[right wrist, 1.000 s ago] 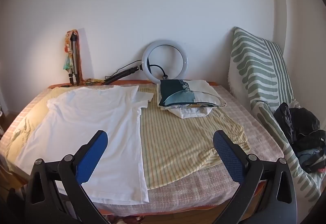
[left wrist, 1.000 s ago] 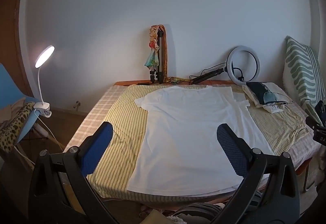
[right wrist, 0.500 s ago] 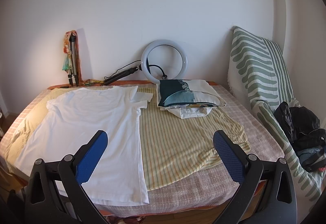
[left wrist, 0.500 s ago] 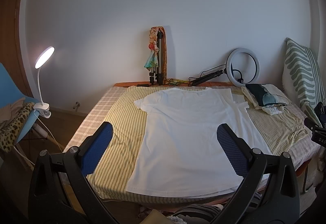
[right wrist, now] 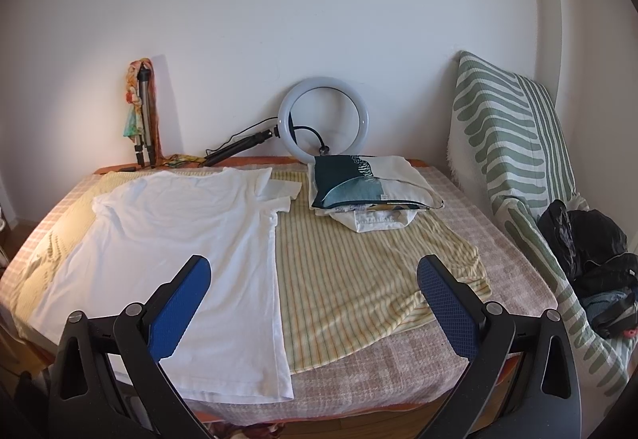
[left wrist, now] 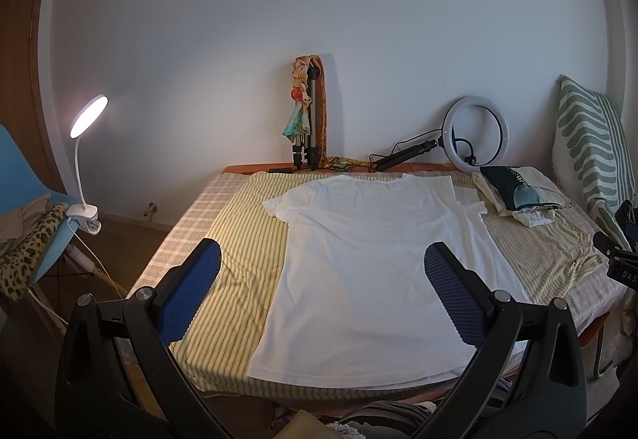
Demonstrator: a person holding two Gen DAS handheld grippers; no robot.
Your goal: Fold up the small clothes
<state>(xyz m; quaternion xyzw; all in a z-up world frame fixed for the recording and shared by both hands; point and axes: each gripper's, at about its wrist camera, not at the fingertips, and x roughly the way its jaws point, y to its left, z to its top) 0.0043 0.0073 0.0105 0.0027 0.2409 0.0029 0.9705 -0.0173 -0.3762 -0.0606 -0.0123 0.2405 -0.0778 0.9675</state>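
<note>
On the bed, over a yellow striped sheet [left wrist: 247, 279], we find one white short-sleeved T-shirt [left wrist: 375, 271] spread flat and unfolded, collar toward the wall and hem at the near edge. Beneath the sheet lies a pink checked bedcover [right wrist: 398, 371]. We record one piece of writing — the white letters "DAS" on a black clamp [left wrist: 622, 271] at the right border of the left wrist view; the rest is cut off. A small label on the folded stack cannot be read.

Counts: one stack of folded clothes topped by a dark teal and cream printed piece [right wrist: 367, 188], one ring light [right wrist: 323, 120], one folded tripod wrapped in a colourful scarf [left wrist: 309, 120], one lit white clip lamp [left wrist: 85, 144], one green-and-white striped cushion [right wrist: 506, 136].

Both the left gripper [left wrist: 319, 283] and the right gripper [right wrist: 313, 291] hover before the near edge — blue-padded jaws spread wide, nothing held.
</note>
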